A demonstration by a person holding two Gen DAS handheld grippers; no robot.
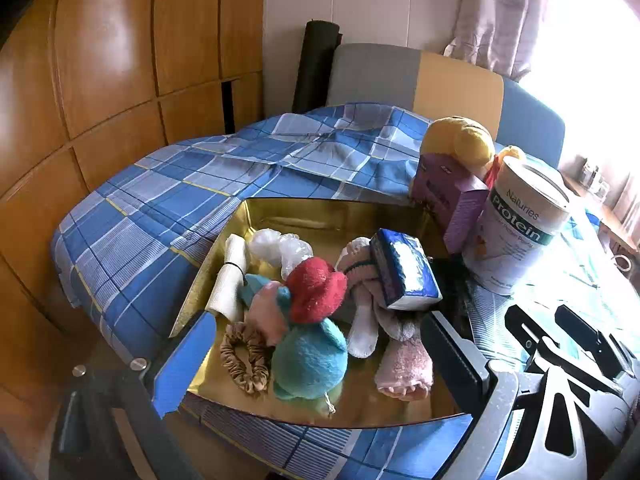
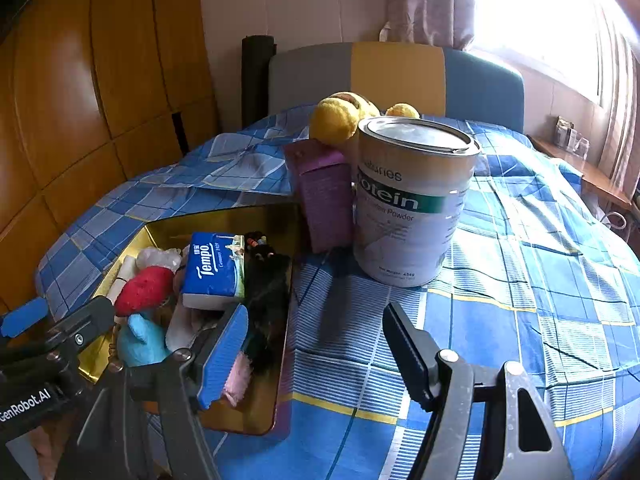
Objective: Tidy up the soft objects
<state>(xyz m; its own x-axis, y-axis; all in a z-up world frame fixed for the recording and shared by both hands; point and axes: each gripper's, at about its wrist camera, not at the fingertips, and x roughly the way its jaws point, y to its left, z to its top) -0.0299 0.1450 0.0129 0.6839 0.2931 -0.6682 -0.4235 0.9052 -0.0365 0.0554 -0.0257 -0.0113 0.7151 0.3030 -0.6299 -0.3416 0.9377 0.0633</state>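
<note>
Nearest the lens, the left gripper (image 1: 320, 360) hangs over the near edge of the gold tray (image 1: 320, 210), fingers spread wide with nothing between the pads. Sweeping left to right across the tray: a rolled white cloth (image 1: 232, 276), a crumpled clear plastic bag (image 1: 280, 248), a beige scrunchie (image 1: 246, 354), a red plush piece (image 1: 316, 290) sitting on a teal plush toy (image 1: 310, 358), a white-and-pink sock bundle (image 1: 362, 296), a rolled pink towel (image 1: 406, 370), and a blue Tempo tissue pack (image 1: 404, 270) perched on top. So the soft things are nearly all in the tray on the checked bedspread (image 1: 160, 200).

Further right, the right gripper (image 2: 316, 340) hovers over bare bedspread just beside the tray, fingers apart and empty. Beyond it stand a purple box (image 2: 326, 204) and a Protein powder tin (image 2: 412, 200), touching, with a yellow plush toy (image 2: 340, 116) tucked behind them.

The risk, as I read it: reaching for that yellow plush could knock the tin or box over on the soft bed. The tissue pack looks tilted and could slide off.

Hard to tell: the dark mass at the tray's right edge, and most of the yellow toy is hidden.
</note>
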